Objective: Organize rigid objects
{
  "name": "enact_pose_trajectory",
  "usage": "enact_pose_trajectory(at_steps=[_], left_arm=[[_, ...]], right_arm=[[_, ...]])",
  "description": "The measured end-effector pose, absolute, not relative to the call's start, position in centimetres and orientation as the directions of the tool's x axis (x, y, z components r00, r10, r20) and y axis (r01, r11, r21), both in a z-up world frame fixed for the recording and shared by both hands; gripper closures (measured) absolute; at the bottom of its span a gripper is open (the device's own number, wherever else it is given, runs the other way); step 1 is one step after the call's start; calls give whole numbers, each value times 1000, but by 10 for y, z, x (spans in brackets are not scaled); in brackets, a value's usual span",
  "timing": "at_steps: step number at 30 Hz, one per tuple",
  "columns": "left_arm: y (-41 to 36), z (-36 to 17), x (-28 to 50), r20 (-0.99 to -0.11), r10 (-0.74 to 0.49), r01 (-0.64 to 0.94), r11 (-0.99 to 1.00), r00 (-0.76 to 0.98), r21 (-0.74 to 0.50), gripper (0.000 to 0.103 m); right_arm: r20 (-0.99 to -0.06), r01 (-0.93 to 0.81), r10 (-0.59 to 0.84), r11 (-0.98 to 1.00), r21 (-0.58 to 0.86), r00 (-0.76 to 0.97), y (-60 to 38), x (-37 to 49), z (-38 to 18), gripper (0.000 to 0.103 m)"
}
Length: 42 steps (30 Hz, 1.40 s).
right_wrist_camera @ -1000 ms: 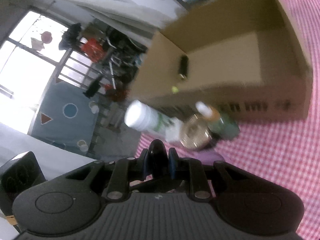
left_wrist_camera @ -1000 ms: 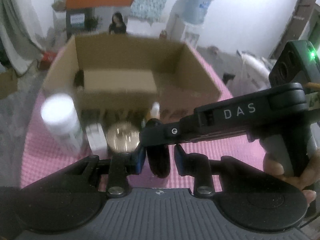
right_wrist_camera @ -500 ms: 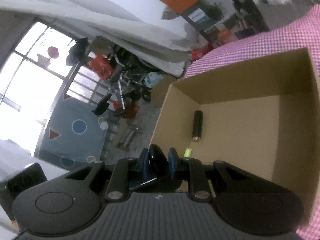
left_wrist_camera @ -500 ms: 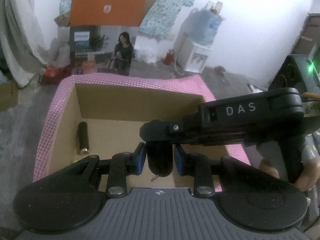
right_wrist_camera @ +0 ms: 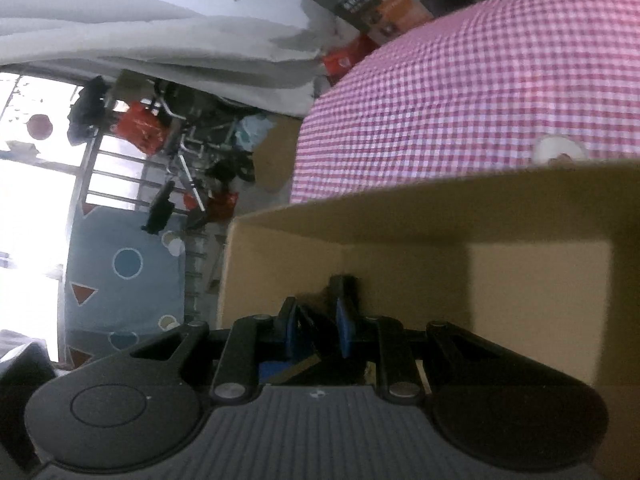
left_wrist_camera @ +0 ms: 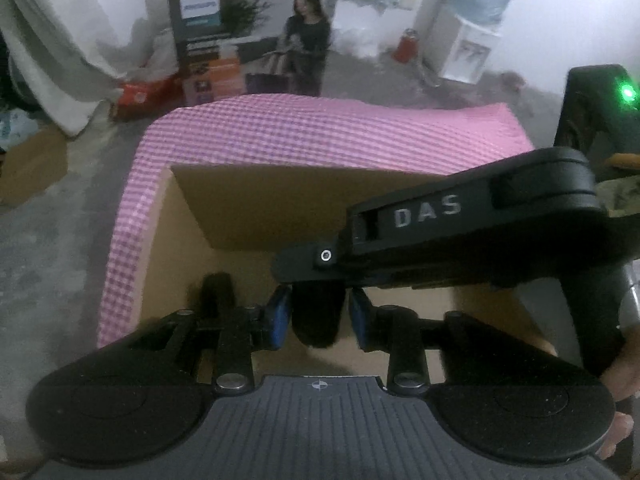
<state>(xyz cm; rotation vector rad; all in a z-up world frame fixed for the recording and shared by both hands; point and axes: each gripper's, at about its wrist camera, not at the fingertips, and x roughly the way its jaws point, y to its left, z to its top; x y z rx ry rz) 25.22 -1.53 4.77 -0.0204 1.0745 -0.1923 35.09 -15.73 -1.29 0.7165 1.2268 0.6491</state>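
Over the box [left_wrist_camera: 260, 208], left gripper [left_wrist_camera: 318, 314] has just loosened off the black cylinder [left_wrist_camera: 318, 320]; right gripper [right_wrist_camera: 314, 320] pinches it.

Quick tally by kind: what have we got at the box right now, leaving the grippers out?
cardboard box: 1
black cylinder lying inside the box: 1
held black piece over the box floor: 1
pink checked cloth under the box: 1
Total: 4

Pink checked tablecloth [left_wrist_camera: 320, 140], open cardboard box [left_wrist_camera: 248, 208] on it
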Motion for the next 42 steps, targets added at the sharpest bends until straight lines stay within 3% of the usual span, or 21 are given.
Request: enact_pose_trajectory(at_steps=[3,12,21,24,26,27,32,35,42], left_arm=[[-13,47,254,-874,-150,120,987,462,-106,55],[-18,75,228,-824,-152,157,985,545,-77,34],[-19,132,147,-674,-254,202,967,694,-156,14],[-22,140,115,-627,-305,237,952,717,-192,10],[-24,143,96,-606,-340,265,940,719,-213,10],[-25,144,88,-600,-349,276,937,720,-213,10],[-27,135,50,-578,-377,303,926,724,-224,10],[-23,117,30,-572,-454,343,891,683,-297,0],[-12,57,5,-644,-443,277,896,624,-347,0]], right_arm=[[-613,-63,762,636,769,208,-149,360,-23,78],[-602,-114,759,640,760,246,-154,344,-2,73],[-502,-262,762,625,735,408,-201,266,76,42],[-448,-315,755,624,715,479,-222,219,102,25],[-406,-343,747,624,702,527,-240,186,115,2],[-385,-353,740,626,696,552,-249,168,119,0],[-365,-354,661,696,624,656,-279,92,127,0],[-418,-320,562,792,520,714,-284,53,119,0],[-543,-269,329,944,189,772,-249,-6,84,0]])
